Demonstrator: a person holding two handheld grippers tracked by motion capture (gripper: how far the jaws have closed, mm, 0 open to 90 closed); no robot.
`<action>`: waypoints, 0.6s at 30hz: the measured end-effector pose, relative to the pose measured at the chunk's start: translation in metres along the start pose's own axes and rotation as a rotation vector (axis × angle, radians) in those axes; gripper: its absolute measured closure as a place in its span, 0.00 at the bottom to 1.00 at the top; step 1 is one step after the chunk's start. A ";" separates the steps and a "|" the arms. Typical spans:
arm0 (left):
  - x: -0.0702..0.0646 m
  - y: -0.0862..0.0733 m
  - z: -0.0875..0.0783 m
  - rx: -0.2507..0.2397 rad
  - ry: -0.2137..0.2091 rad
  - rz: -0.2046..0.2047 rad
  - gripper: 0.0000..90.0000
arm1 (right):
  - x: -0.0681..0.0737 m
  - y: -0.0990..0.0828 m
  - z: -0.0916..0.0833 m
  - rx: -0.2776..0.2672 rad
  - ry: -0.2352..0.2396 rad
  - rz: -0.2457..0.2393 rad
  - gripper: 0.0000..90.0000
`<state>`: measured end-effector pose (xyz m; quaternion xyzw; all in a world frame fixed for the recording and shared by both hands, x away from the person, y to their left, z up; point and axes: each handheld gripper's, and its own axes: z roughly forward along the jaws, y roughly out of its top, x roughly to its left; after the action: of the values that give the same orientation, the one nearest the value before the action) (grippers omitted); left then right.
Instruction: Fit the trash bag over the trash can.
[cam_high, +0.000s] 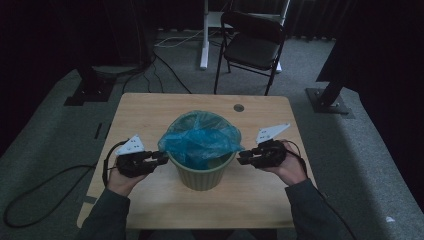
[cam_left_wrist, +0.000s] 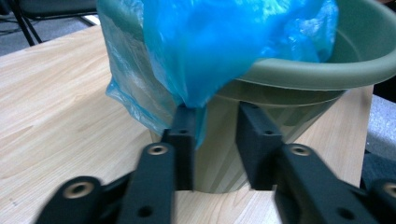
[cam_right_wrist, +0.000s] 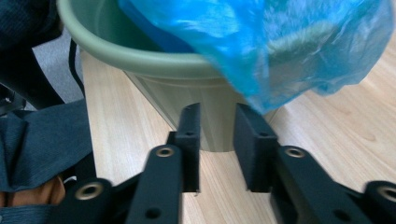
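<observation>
A green plastic bin (cam_high: 202, 175) stands at the middle of the wooden table (cam_high: 145, 107), with a blue plastic bag (cam_high: 200, 140) draped loosely in and over its rim. My left gripper (cam_high: 161, 158) sits just left of the bin, below the rim. In the left gripper view the left gripper (cam_left_wrist: 215, 116) is open, its jaws facing the bin wall (cam_left_wrist: 219, 140), and a hanging corner of the bag (cam_left_wrist: 210, 51) touches one fingertip (cam_left_wrist: 184, 116). My right gripper (cam_high: 242, 158) is just right of the bin. The right gripper (cam_right_wrist: 218, 112) is open too, with the bag (cam_right_wrist: 280, 51) hanging above one jaw.
A black folding chair (cam_high: 252, 42) stands beyond the table's far edge. Cables (cam_high: 45, 195) trail across the grey floor at the left. A small round hole (cam_high: 239, 107) marks the table's far side. Dark stand bases (cam_high: 327, 100) sit at both sides.
</observation>
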<state>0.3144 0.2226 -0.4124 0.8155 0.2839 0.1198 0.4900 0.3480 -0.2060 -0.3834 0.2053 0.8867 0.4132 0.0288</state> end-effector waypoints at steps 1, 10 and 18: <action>0.001 0.000 -0.002 -0.006 -0.002 -0.002 0.70 | 0.000 0.001 -0.003 -0.005 -0.003 0.002 0.74; 0.007 0.001 -0.022 -0.055 0.010 -0.012 0.61 | -0.002 0.000 -0.021 -0.031 -0.031 0.005 0.69; 0.007 0.008 -0.029 -0.096 0.025 -0.011 0.56 | -0.002 0.010 -0.031 -0.092 -0.058 -0.001 0.66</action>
<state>0.3094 0.2453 -0.3914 0.7879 0.2883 0.1409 0.5255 0.3462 -0.2233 -0.3556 0.2154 0.8658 0.4472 0.0640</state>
